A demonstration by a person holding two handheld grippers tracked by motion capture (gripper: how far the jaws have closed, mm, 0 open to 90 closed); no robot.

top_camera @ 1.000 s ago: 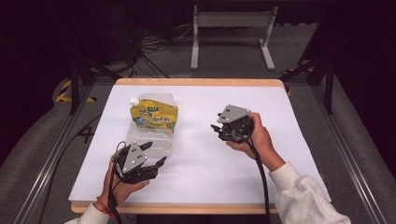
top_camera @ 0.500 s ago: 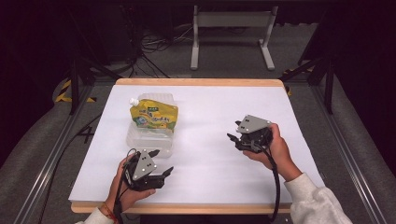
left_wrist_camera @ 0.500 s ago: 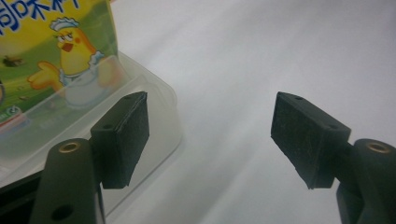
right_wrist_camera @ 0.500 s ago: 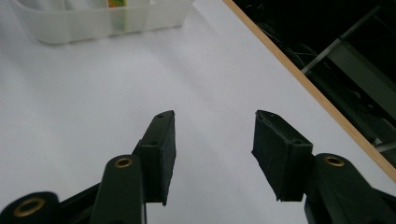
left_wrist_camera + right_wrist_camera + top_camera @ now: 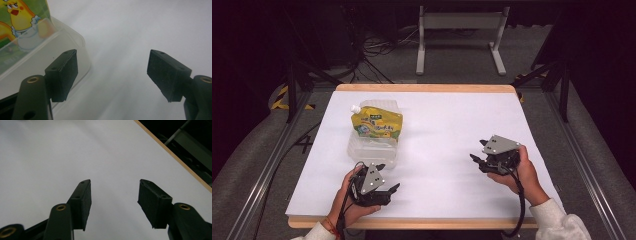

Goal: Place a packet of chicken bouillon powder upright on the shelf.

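Materials I see from the high view

Glossy yellow printed pouch (image 5: 377, 123) on a clear smooth plastic tub (image 5: 373, 150); matt white sheet (image 5: 447, 125) over a pale wood table edge (image 5: 427, 88).

We note a rectangular table (image 5: 427, 88) with a light wooden rim, its top covered by a plain white sheet (image 5: 452, 130). Directly on the sheet, left of centre, lies a clear plastic rectangular container (image 5: 371, 150). A yellow printed spouted pouch (image 5: 377, 124) rests on the container, white cap toward the far-left corner.
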